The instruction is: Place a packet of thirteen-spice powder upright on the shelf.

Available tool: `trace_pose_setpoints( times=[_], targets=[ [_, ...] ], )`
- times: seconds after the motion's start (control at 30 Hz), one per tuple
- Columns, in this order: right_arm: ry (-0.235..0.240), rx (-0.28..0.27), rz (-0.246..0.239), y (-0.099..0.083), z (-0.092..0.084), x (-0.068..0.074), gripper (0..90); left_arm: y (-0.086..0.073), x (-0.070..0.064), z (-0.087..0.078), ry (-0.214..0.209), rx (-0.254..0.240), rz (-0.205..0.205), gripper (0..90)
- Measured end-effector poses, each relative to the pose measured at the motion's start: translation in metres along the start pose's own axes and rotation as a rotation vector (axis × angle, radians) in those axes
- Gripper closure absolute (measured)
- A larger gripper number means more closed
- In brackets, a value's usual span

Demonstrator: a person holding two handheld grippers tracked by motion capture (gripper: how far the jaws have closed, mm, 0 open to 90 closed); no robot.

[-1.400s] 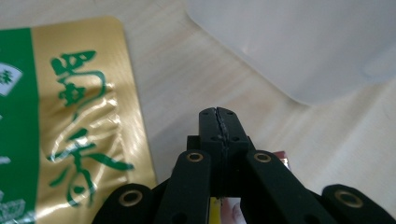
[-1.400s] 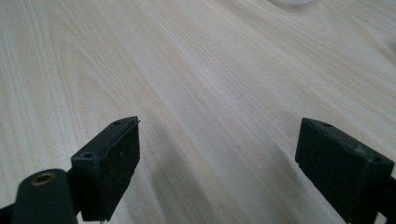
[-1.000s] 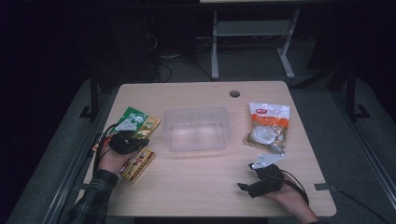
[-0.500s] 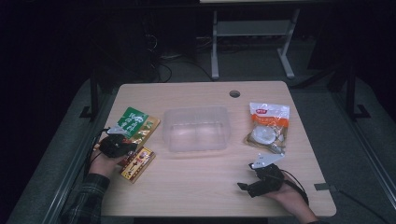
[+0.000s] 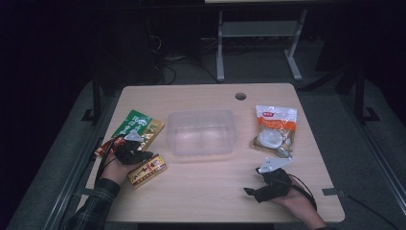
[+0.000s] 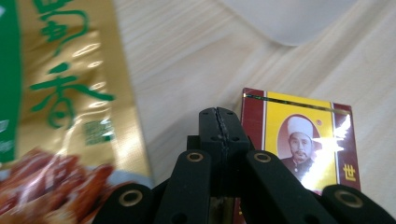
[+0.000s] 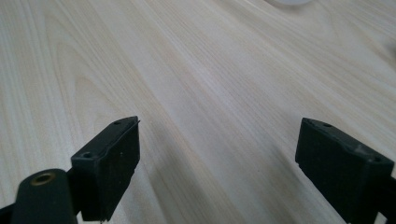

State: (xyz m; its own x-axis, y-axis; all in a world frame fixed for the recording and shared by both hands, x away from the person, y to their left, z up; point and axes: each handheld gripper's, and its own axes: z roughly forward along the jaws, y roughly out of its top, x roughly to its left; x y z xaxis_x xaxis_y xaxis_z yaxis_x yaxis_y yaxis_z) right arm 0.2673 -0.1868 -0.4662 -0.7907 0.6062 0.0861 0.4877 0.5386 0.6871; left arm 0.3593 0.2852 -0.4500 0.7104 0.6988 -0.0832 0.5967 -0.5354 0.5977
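two grippers over the wooden table (image 5: 206,191). left gripper (image 6: 218,122) with jaws pressed together and nothing between them, low between the green and gold snack bag (image 6: 56,93) and the red and yellow box (image 6: 303,140), just beside both. right gripper (image 7: 217,158) spread wide above bare wood, near the orange and white packet (image 5: 275,129). clear plastic container (image 5: 202,132) in the middle of the table.

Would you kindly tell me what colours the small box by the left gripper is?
The box is dark red with a yellow panel, clearest in the left gripper view.
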Motion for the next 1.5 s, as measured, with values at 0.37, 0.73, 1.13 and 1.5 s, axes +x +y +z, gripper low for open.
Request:
trace_pose_setpoints(
  times=[0.37,0.73,1.13,1.5],
  targets=[
    [0.001,-0.001,-0.001,0.0,0.0,0.0,13.3,0.011,-0.03,0.014,-0.078,0.017,0.06,90.0],
    [-0.001,0.002,0.002,-0.001,-0.001,0.0,13.3,0.016,-0.037,0.007,-0.103,-0.011,0.086,90.0],
    [-0.002,-0.001,0.006,-0.001,-0.001,0.0,13.3,-0.011,-0.025,-0.042,0.002,-0.108,0.005,90.0],
    [-0.003,-0.003,0.002,0.0,-0.001,0.001,13.4,-0.052,-0.012,-0.066,0.078,-0.087,-0.081,89.9]
  ],
)
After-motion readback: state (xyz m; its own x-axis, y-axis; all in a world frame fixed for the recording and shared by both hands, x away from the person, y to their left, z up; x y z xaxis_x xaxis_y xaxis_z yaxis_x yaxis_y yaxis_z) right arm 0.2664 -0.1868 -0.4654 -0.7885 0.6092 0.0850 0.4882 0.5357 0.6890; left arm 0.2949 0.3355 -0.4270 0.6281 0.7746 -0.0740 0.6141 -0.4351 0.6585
